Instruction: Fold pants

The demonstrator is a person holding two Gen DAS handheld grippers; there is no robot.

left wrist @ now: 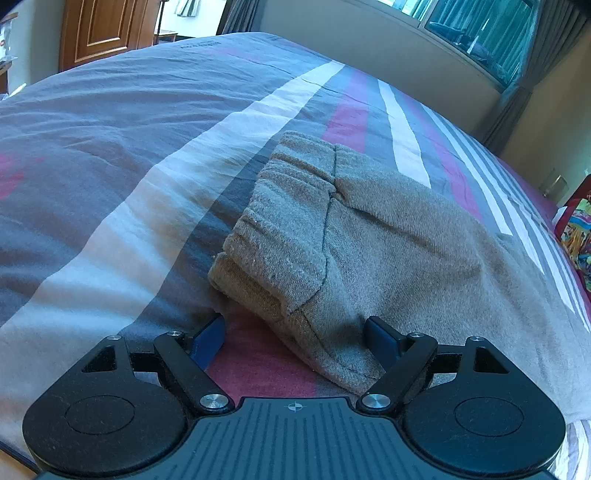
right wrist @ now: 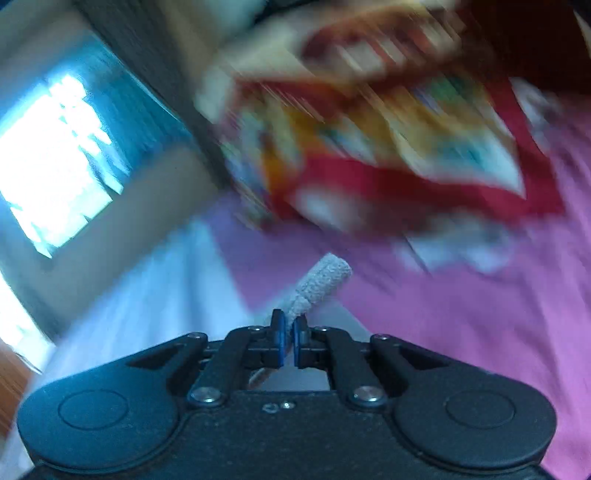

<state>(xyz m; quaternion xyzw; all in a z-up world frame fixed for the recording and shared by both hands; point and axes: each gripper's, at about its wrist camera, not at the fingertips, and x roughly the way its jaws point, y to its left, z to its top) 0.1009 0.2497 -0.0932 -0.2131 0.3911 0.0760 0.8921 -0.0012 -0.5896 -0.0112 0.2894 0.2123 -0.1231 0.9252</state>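
Note:
Grey-beige pants (left wrist: 369, 236) lie folded on the striped bedspread (left wrist: 110, 147), their ribbed waistband (left wrist: 280, 221) toward the left. My left gripper (left wrist: 295, 332) is open low over the near corner of the pants. Its right finger (left wrist: 384, 339) rests on the cloth and its left finger (left wrist: 210, 339) stands on the bedspread beside it, so the pads press nothing. In the blurred right wrist view, my right gripper (right wrist: 290, 325) is shut on a narrow grey strip of the pants (right wrist: 321, 284), which sticks out past the fingertips over pink bedding (right wrist: 461, 314).
A colourful red and yellow cushion (right wrist: 369, 140) lies on the bed ahead of the right gripper and shows at the right edge of the left view as the cushion (left wrist: 580, 236). A window with curtains (left wrist: 480, 33) and a wooden door (left wrist: 107, 29) stand beyond the bed.

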